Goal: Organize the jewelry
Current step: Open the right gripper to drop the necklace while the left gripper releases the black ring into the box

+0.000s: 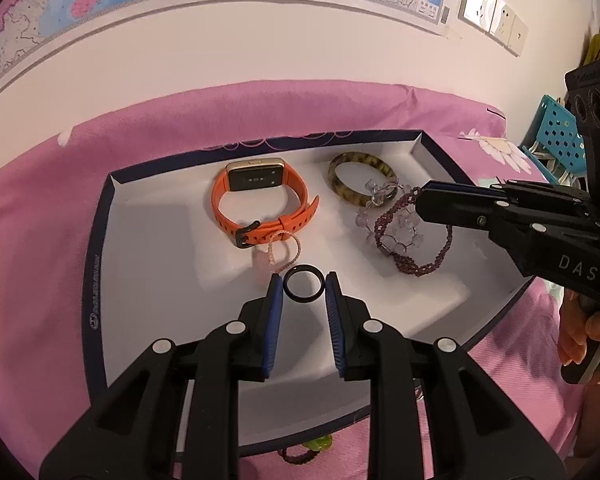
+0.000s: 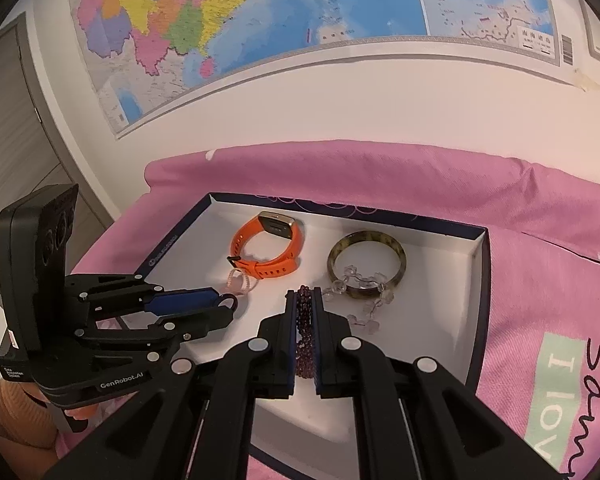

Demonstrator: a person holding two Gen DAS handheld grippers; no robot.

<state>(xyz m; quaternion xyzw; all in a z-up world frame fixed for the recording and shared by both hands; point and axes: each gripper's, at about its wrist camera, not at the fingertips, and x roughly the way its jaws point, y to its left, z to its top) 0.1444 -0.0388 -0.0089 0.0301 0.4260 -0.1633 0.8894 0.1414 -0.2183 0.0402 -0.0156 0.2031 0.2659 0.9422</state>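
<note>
Above the tray (image 1: 100, 240), my left gripper (image 1: 303, 286) pinches a black ring (image 1: 303, 285), jaws clamped on its rim; my right gripper (image 2: 304, 312), at 3 o'clock, is clamped on purple beads (image 2: 303, 332), likely for placing.

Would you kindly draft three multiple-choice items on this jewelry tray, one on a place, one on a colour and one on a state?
1. Where does the black ring sit?
A. between the left gripper pads
B. on the pink cloth
C. inside the bangle

2. What colour is the watch strap?
A. green
B. orange
C. white

3. What is the right gripper doing?
A. standing wide open
B. clamped on the watch
C. shut on the purple bead bracelet

Answers: 1 A, the ring shows between the blue pads above the tray. 2 B, orange in both views. 3 C, beads are pinched between its pads.
</note>
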